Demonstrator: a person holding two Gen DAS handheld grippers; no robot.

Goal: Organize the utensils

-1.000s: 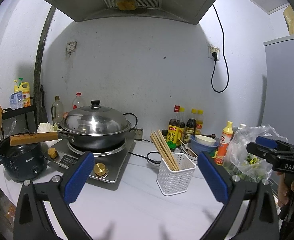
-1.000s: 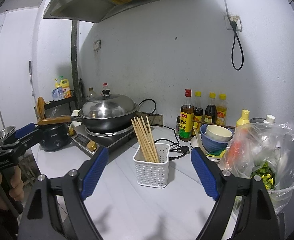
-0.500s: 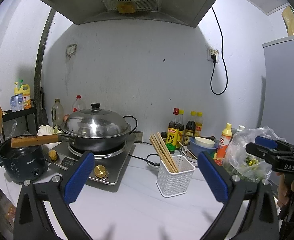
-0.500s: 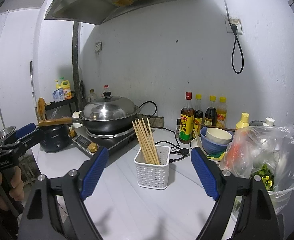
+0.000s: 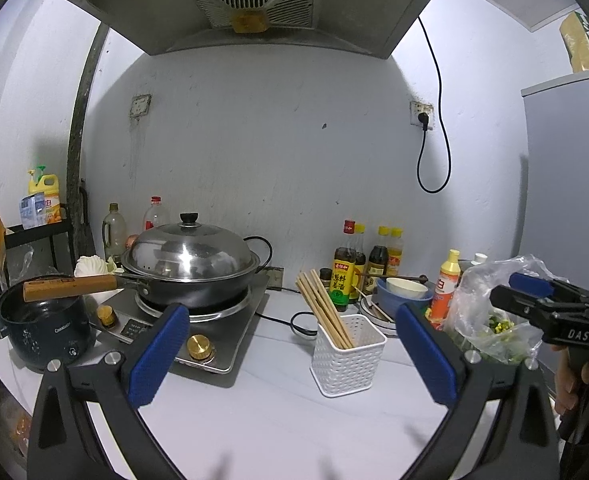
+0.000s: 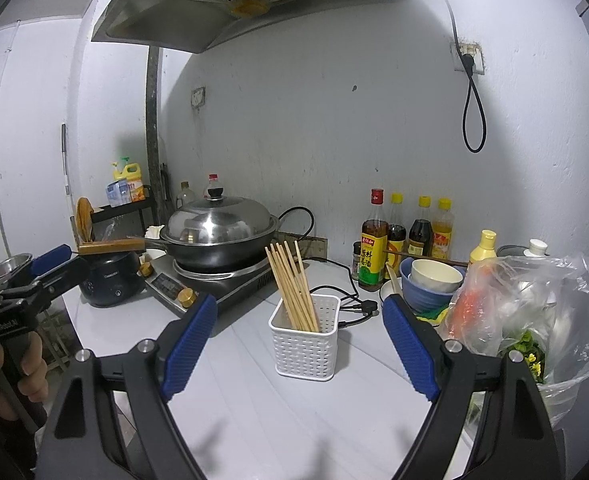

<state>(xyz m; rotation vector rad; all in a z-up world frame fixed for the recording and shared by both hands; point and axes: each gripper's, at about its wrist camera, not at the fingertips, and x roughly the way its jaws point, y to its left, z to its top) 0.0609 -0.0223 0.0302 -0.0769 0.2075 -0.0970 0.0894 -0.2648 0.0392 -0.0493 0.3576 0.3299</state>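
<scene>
Two tools in view, both wide open, nothing between the blue pads of either. Range hood point(image 5: 250, 4) overhangs the whole scene. White tabletop point(image 6: 254, 412) under it, bare in the foreground. Fridge point(image 5: 570, 160) at the right edge in the left wrist view. Left tool point(image 5: 290, 350) hangs low over the tabletop's front edge; right tool point(image 6: 300, 346) does the same, just to the right of it. Each tool shows at the margin of the other's view, gripped by a hand point(image 6: 10, 380). Lidded wok point(image 5: 190, 268) sits on an induction cooktop point(image 5: 198, 332), wooden handle pointing left over a dark electric pot point(image 5: 42, 324). Clear plastic bag of greens point(image 6: 534, 320) sits on the right of the tabletop. White perforated utensil basket point(image 6: 306, 344) stands upright mid-tabletop, between the cooktop and the bag and apart from both. It is framed between the pads of each tool but farther back, touching neither. Blue bowl point(image 6: 422, 296) with a white bowl nested in it sits behind the basket to the right. Sauce bottles point(image 6: 406, 236) line the back wall. Bundle of wooden chopsticks point(image 6: 292, 284) stands in the basket, leaning left, tips fanned above the rim. Exact count unclear.
</scene>
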